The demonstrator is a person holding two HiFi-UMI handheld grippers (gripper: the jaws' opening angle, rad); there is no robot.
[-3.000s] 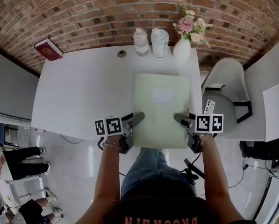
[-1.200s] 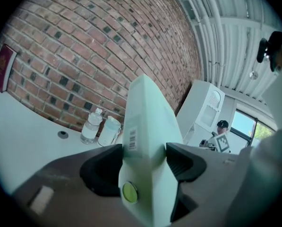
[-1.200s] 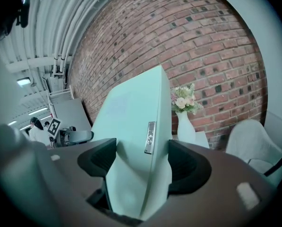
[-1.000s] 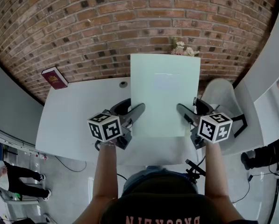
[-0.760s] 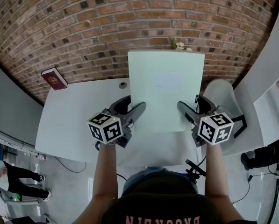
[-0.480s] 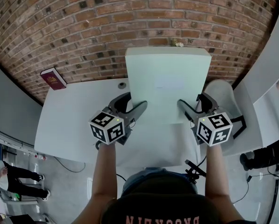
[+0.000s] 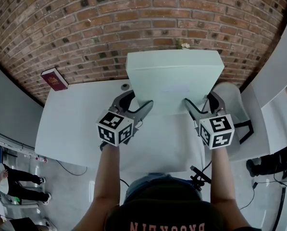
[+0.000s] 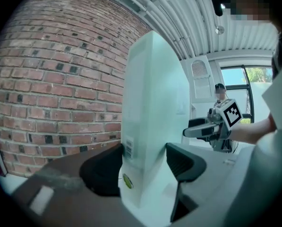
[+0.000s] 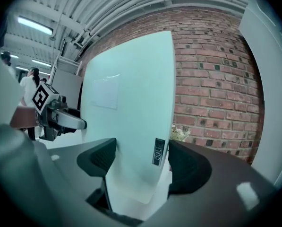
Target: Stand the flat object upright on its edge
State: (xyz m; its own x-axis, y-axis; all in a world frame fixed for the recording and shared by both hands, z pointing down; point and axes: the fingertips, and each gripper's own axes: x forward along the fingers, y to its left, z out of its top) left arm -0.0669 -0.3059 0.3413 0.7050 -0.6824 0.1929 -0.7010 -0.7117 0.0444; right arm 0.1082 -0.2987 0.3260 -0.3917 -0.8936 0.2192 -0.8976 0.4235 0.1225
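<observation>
While we've got the pale green flat box (image 7: pixel 174 78) upright over the white bench (image 7: pixel 76 124), broad face toward us, our left gripper (image 7: pixel 136 105) grabs its left side and our right gripper (image 7: pixel 202 105) the right, both low down. Each set of jaws is clamped on the box's two faces. We honestly can't tell if the bottom edge touches the bench. A red book (image 7: pixel 54 79) lies well off at the far left corner, near the brick wall (image 7: pixel 85 23).

I see bright, even light on the white bench (image 7: pixel 81 114); fisheye bends the red brick wall (image 7: pixel 85 23), the pale green flat board (image 8: pixel 150 103) washes out, corners blacken.
</observation>
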